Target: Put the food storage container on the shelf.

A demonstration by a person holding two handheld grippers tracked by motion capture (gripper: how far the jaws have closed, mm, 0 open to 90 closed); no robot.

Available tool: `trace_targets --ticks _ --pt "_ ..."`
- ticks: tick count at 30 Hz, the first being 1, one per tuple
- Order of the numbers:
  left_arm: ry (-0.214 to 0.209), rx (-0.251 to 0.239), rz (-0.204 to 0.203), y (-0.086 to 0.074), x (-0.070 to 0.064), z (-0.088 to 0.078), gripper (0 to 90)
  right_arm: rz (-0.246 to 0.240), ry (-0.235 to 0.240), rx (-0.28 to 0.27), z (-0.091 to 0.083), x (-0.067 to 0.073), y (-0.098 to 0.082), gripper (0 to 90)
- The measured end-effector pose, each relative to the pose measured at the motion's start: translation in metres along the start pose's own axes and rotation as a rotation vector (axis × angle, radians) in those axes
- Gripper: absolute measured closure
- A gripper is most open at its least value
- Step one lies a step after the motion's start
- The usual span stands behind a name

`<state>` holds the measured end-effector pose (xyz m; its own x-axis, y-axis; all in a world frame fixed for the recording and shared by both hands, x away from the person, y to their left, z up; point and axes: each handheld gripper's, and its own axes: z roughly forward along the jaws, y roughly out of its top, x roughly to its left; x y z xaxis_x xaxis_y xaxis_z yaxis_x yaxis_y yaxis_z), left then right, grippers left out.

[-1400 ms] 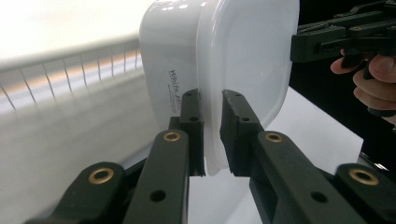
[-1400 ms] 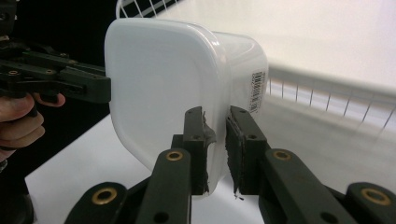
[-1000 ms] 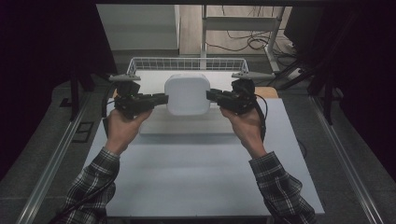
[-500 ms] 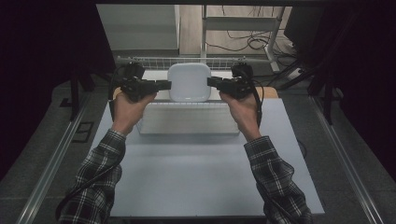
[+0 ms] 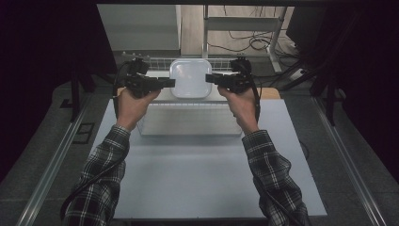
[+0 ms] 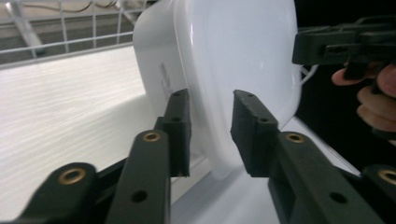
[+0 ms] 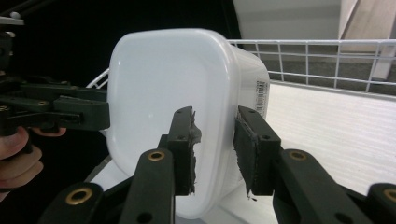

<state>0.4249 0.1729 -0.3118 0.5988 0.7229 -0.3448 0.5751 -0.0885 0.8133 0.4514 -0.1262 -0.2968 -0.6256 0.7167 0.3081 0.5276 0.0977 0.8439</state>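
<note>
White tub (image 5: 190,78) on pale table (image 5: 197,179) by wire rack (image 5: 155,61), both tongs (image 5: 170,83) (image 5: 209,78) just loosening, parted around its rim.

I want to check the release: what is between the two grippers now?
The white plastic container lies between the left gripper and right gripper, as the high view shows. Both gripper views show its rim between just-opened jaws, pads apparently clear.

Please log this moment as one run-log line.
left hand-held gripper: jaws opening, astride container edge | right hand-held gripper: same | container: on wire rack
</note>
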Motion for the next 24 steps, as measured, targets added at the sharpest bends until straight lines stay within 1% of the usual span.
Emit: trace_targets --ticks 1,3,6,8,9,10,11,12,14,15,18,19,20,21,24 --pt "0.007 0.007 0.001 0.0 0.0 0.001 69.0 0.0 0.0 0.0 0.0 0.0 0.0 67.0" --pt "-0.008 0.004 -0.018 0.001 0.004 0.002 68.4 -0.005 -0.012 0.01 0.004 -0.001 0.0 66.1" --pt "-0.023 0.011 -0.044 0.005 0.008 0.004 68.1 0.018 0.002 0.007 0.007 -0.005 0.0 65.3" --pt "-0.009 0.013 -0.043 0.007 0.009 0.006 65.8 0.023 0.006 0.012 0.009 -0.006 -0.001 63.6" --pt "-0.009 0.013 -0.043 0.007 0.009 0.006 63.9 0.023 0.006 0.012 0.009 -0.006 -0.001 63.6" --pt "0.002 0.01 -0.041 0.008 0.01 0.008 61.8 0.018 -0.011 0.02 0.011 -0.006 -0.001 61.3" --pt "0.009 0.01 -0.04 0.009 0.01 0.009 61.8 0.018 -0.011 0.02 0.011 -0.006 -0.001 61.3" --pt "0.02 0.008 -0.05 0.012 0.012 0.011 57.9 0.003 -0.045 0.02 0.014 -0.006 -0.001 58.3" --pt "0.02 0.004 -0.054 0.012 0.014 0.012 56.9 0.007 -0.048 0.019 0.014 -0.007 -0.001 57.9" --pt "0.023 0.003 -0.057 0.013 0.015 0.013 56.5 0.017 -0.046 0.017 0.015 -0.008 0.0 57.6" --pt "0.041 -0.002 -0.063 0.016 0.019 0.015 51.0 0.034 -0.051 0.007 0.017 -0.009 0.001 56.4" --pt "0.047 -0.003 -0.067 0.018 0.02 0.016 51.0 0.034 -0.051 0.007 0.017 -0.009 0.001 56.4" --pt "0.078 -0.01 -0.062 0.02 0.021 0.019 49.0 0.039 -0.058 -0.002 0.019 -0.01 0.002 55.2" --pt "0.078 -0.01 -0.062 0.02 0.021 0.019 48.2 0.041 -0.063 -0.007 0.02 -0.01 0.002 54.2" --pt "0.133 -0.027 -0.029 0.022 0.018 0.023 46.5 0.043 -0.074 -0.015 0.021 -0.01 0.002 51.7"
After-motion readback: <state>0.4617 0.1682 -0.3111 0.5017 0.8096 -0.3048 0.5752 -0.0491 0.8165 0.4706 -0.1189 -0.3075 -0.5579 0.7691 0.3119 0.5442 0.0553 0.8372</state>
